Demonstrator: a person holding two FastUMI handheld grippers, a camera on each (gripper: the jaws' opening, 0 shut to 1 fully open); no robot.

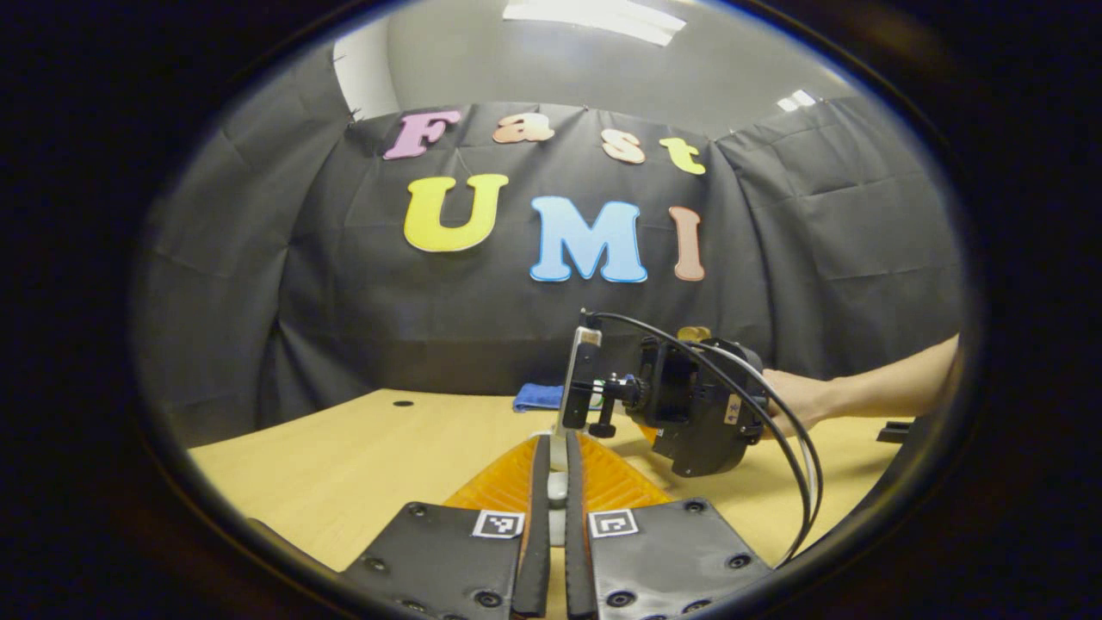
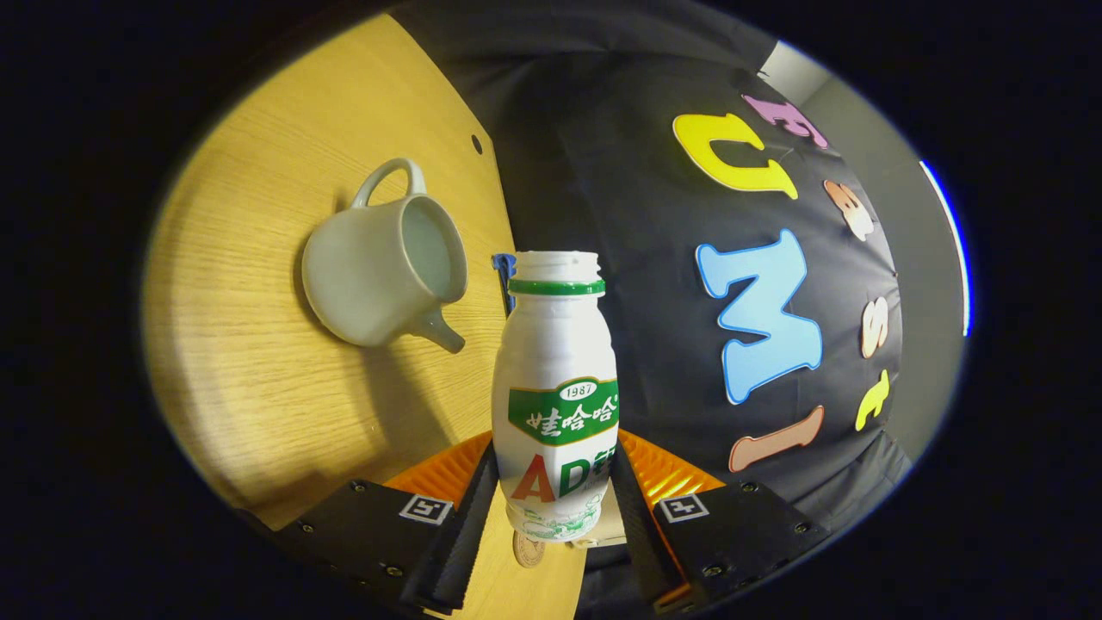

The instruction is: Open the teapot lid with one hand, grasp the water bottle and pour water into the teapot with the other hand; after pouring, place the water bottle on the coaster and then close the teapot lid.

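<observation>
My right gripper (image 2: 555, 456) is shut on a white water bottle (image 2: 555, 362) with a green label and an uncapped mouth. The view is rolled, so the bottle lies about level over the table. A white teapot (image 2: 387, 267) stands with its top uncovered; its spout points toward the bottle's neck, a small gap apart. My left gripper (image 1: 557, 441) is almost fully closed on a small white piece, the teapot lid (image 1: 558, 486), held above the table. In the left gripper view, a hand (image 1: 801, 400) holds the right gripper's body (image 1: 689, 413) just beyond my left fingertips.
The wooden table (image 1: 344, 465) has a small dark hole near its back edge. A blue cloth (image 1: 538, 396) lies at the back by the black wall. A small round brown disc (image 2: 529, 549) shows under the bottle's base.
</observation>
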